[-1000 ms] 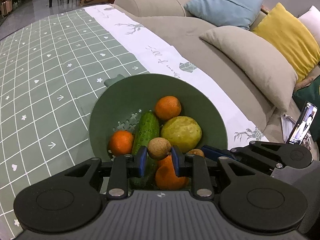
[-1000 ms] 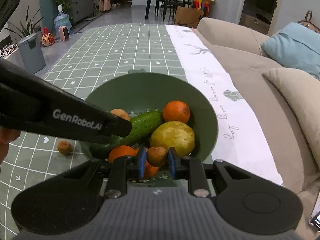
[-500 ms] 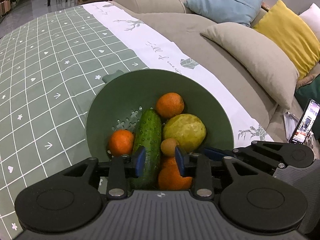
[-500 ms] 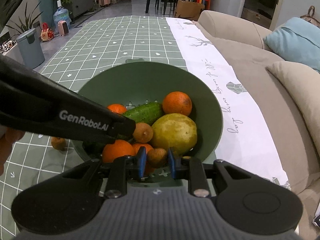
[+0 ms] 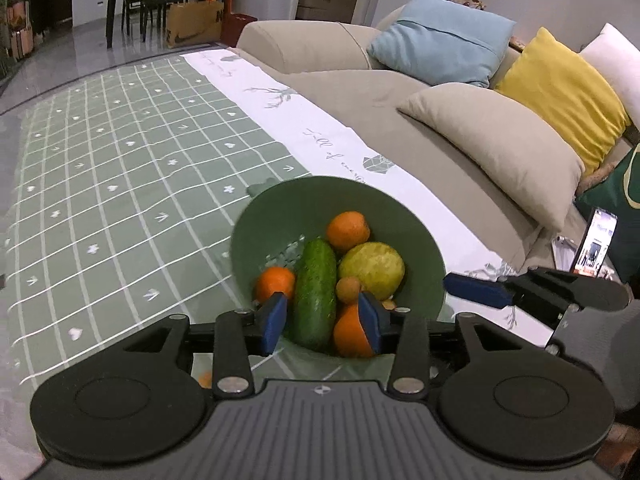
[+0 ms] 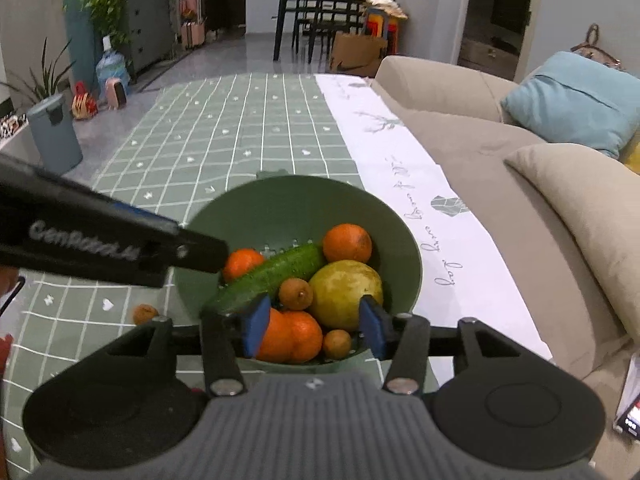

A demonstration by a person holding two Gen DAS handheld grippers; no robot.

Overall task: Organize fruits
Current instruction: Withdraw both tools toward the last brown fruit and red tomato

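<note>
A green colander bowl (image 5: pixel 280 208) (image 6: pixel 288 200) on the green checked tablecloth holds several oranges (image 5: pixel 347 229), a cucumber (image 5: pixel 314 292), a yellow-green fruit (image 5: pixel 372 270) and two small brown fruits (image 6: pixel 296 294) (image 6: pixel 337 344). My left gripper (image 5: pixel 323 322) is open and empty just above the bowl's near rim. My right gripper (image 6: pixel 314 326) is open and empty over the bowl's near side. The left gripper's finger (image 6: pixel 120 248) crosses the right wrist view.
One small brown fruit (image 6: pixel 145 313) lies on the cloth left of the bowl. A beige sofa (image 5: pixel 460 148) with cushions runs along the right. A phone (image 5: pixel 594 240) stands at the right edge. A grey bin (image 6: pixel 54 136) stands on the floor.
Both grippers have opened and let their small brown fruits drop into the bowl. Both have pulled back and up from the bowl.
</note>
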